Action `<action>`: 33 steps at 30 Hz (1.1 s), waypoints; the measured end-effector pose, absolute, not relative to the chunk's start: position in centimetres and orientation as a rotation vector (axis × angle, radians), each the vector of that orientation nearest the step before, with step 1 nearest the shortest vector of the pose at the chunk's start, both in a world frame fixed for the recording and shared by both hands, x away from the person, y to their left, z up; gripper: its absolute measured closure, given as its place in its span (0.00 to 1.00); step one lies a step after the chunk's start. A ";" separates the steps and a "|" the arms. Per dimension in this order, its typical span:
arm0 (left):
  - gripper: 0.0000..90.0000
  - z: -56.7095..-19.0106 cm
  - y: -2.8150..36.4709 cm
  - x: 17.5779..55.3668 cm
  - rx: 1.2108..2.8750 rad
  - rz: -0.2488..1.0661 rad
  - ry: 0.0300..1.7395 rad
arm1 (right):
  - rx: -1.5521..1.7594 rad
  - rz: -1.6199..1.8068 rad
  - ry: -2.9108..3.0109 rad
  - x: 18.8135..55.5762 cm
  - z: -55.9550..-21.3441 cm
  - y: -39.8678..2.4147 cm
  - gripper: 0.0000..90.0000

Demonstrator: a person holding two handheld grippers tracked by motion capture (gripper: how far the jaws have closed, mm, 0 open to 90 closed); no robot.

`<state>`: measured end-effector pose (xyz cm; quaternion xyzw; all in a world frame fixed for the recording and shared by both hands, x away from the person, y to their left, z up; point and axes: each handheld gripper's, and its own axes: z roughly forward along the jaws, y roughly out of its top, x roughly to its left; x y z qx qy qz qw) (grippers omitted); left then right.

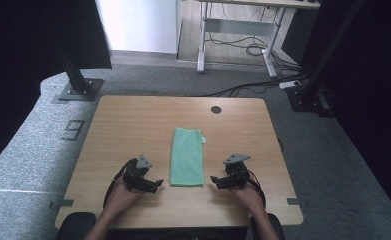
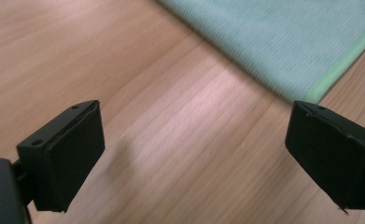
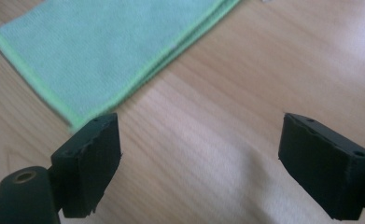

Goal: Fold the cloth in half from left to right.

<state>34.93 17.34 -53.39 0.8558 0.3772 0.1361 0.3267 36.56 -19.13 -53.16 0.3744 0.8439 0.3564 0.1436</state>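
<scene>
A light green cloth point(image 1: 187, 157) lies folded into a long strip in the middle of the wooden table point(image 1: 133, 120), its short end toward the person. My left gripper point(image 1: 156, 184) sits just left of the cloth's near corner, jaws wide apart with bare wood between them; the cloth point(image 2: 283, 42) lies ahead of it. My right gripper point(image 1: 214, 180) sits just right of the near end, also open and empty, and the folded cloth point(image 3: 110, 51) lies ahead to its left. Both point inward at the cloth and stand apart from it.
A round dark grommet point(image 1: 216, 109) sits near the table's far edge. A small white tag point(image 1: 203, 139) sticks out at the cloth's far right corner. Black stand bases point(image 1: 78, 90) rest on the grey floor beyond the table, with a desk frame and cables further back.
</scene>
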 end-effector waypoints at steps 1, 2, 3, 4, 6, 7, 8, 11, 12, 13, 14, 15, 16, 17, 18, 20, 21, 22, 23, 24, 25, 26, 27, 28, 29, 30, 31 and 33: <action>0.05 -53.4 17.3 34.9 2.242 0.356 0.988 | 1.088 1.025 2.436 36.4 -53.3 -19.3 0.12; 0.04 -53.6 17.8 34.8 2.242 0.350 1.001 | 1.095 1.016 2.438 36.3 -53.5 -19.4 0.10; 0.03 -53.7 18.0 34.7 2.243 0.348 1.006 | 1.102 1.005 2.439 36.2 -53.7 -19.4 0.07; 0.03 -53.8 18.2 34.7 2.243 0.349 1.012 | 1.107 0.994 2.441 36.2 -53.9 -19.5 0.04; 0.02 -54.0 18.4 34.8 2.246 0.343 1.020 | 1.120 0.978 2.436 36.2 -54.3 -19.7 0.02; 0.01 -54.1 18.4 34.8 2.250 0.345 1.023 | 1.126 0.974 2.432 36.2 -54.4 -19.8 0.01; 0.01 -54.2 18.5 34.9 2.250 0.348 1.027 | 1.130 0.973 2.427 36.2 -54.5 -19.9 0.00; 0.00 -54.6 18.6 34.9 2.256 0.351 1.033 | 1.140 0.977 2.404 36.4 -54.8 -20.2 0.00; 0.00 -54.7 18.6 34.9 2.255 0.362 1.030 | 1.140 0.975 2.405 36.4 -54.9 -20.3 0.00; 0.00 -54.7 18.6 34.9 2.254 0.366 1.028 | 1.148 0.971 2.404 36.4 -55.0 -20.4 0.00; 0.00 -54.7 18.6 34.9 2.253 0.367 1.028 | 1.146 0.967 2.404 36.4 -55.2 -20.4 0.00; 0.00 -54.7 18.6 34.9 2.251 0.369 1.028 | 1.147 0.961 2.405 36.4 -55.3 -20.4 0.00; 0.00 -54.8 18.6 34.9 2.249 0.372 1.027 | 1.143 0.965 2.400 36.4 -55.3 -20.5 0.00; 0.00 -54.8 18.6 34.9 2.249 0.372 1.027 | 1.143 0.965 2.400 36.4 -55.3 -20.5 0.00; 0.00 -54.8 18.6 34.9 2.247 0.377 1.026 | 1.143 0.966 2.398 36.5 -55.3 -20.5 0.00; 0.00 -54.9 18.6 34.8 2.241 0.377 1.021 | 1.145 0.968 2.394 36.4 -55.4 -20.5 0.00; 0.00 -54.9 18.7 34.8 2.240 0.377 1.018 | 1.143 0.975 2.390 36.4 -55.4 -20.5 0.00; 0.00 -54.9 18.7 34.8 2.239 0.378 1.017 | 1.143 0.975 2.390 36.4 -55.4 -20.5 0.00; 0.00 -54.9 18.7 34.8 2.239 0.377 1.017 | 1.140 0.979 2.383 36.4 -55.5 -20.5 0.00; 0.00 -54.9 18.7 34.8 2.239 0.376 1.017 | 1.140 0.979 2.383 36.4 -55.5 -20.5 0.00; 0.00 -54.9 18.7 34.9 2.239 0.376 1.018 | 1.140 0.984 2.379 36.4 -55.5 -20.5 0.00; 0.00 -54.9 18.7 34.9 2.238 0.376 1.019 | 1.146 0.997 2.364 36.4 -55.6 -20.5 0.00; 0.00 -54.9 18.7 34.9 2.238 0.376 1.020 | 1.146 0.997 2.364 36.4 -55.6 -20.5 0.00; 0.00 -54.9 18.7 34.9 2.238 0.376 1.020 | 1.146 0.999 2.362 36.4 -55.6 -20.5 0.00; 0.00 -54.9 18.7 34.9 2.238 0.376 1.021 | 1.146 0.999 2.362 36.4 -55.7 -20.5 0.00; 0.00 -54.9 18.7 34.9 2.238 0.376 1.021 | 1.146 0.999 2.362 36.4 -55.7 -20.5 0.00; 0.00 -54.9 18.7 34.9 2.238 0.376 1.021 | 1.146 0.999 2.362 36.4 -55.7 -20.5 0.00; 0.00 -54.9 18.7 34.9 2.237 0.376 1.022 | 1.146 0.999 2.362 36.4 -55.7 -20.5 0.00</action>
